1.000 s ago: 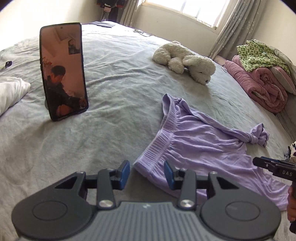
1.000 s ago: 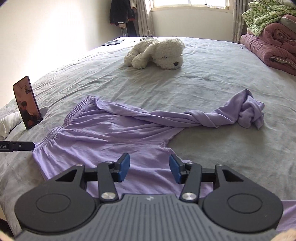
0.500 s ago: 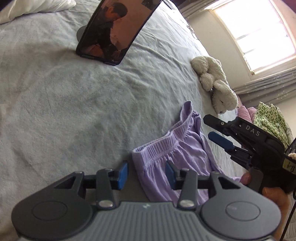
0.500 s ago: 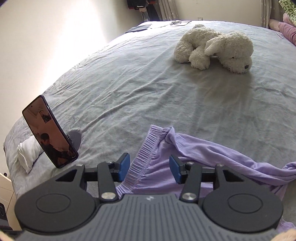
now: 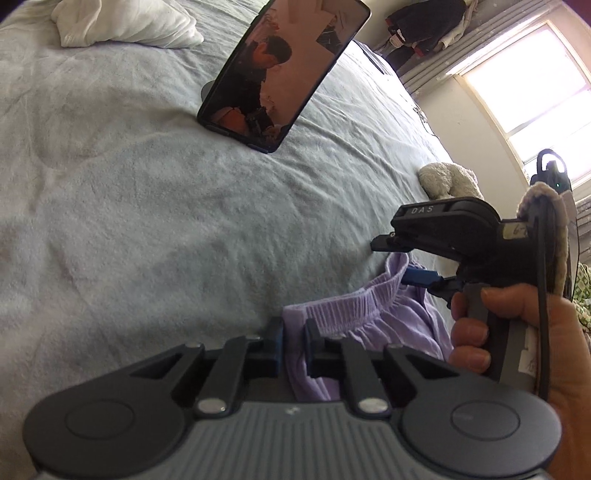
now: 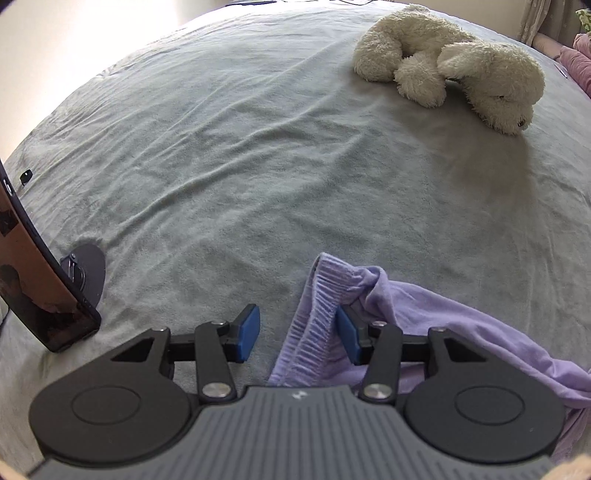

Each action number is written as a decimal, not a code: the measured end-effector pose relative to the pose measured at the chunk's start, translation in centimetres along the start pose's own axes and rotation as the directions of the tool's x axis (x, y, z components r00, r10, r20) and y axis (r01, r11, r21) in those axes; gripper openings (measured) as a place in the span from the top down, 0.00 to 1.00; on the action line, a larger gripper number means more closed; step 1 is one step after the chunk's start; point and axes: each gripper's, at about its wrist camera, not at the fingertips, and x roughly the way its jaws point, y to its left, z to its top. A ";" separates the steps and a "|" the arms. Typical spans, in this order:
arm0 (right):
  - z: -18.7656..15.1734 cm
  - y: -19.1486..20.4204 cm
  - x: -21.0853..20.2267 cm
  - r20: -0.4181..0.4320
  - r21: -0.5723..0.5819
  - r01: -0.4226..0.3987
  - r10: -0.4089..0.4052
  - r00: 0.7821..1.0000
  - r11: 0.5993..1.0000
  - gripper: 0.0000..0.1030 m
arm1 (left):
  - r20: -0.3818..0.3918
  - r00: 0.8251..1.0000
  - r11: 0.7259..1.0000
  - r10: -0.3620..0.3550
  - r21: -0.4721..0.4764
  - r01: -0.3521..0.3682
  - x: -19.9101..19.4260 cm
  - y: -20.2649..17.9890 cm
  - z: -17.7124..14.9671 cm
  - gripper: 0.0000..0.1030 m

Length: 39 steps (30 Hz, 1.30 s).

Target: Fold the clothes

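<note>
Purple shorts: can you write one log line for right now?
left gripper: closing on purple shorts waistband | right gripper: closing, waistband between pads, not gripped | fold: not begun

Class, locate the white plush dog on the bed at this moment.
In the right wrist view the plush dog lies at upper right on the grey bedspread, well beyond the purple garment.

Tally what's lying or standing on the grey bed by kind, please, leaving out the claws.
Purple garment: 1
White plush dog: 1
Phone on its stand: 1
White bundle of cloth: 1
Small dark item near the bed's edge, too small to identify: 1
Total: 5
</note>
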 end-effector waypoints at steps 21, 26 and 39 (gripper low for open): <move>2.9 5.8 -2.6 0.201 -0.089 0.008 0.011 0.980 0.996 0.93 | 0.173 0.985 1.000 -0.005 0.017 0.002 -3.2 1.4 4.0 0.94; 3.0 7.4 -1.0 0.197 -0.099 -0.025 0.044 0.979 0.995 0.93 | 0.185 0.982 0.999 0.038 -0.007 -0.038 -3.0 2.4 5.4 0.94; 1.2 4.7 -1.9 0.243 -0.024 -0.155 0.156 0.957 0.988 0.64 | 0.108 0.991 0.996 0.081 0.032 -0.085 -1.8 3.1 5.8 0.85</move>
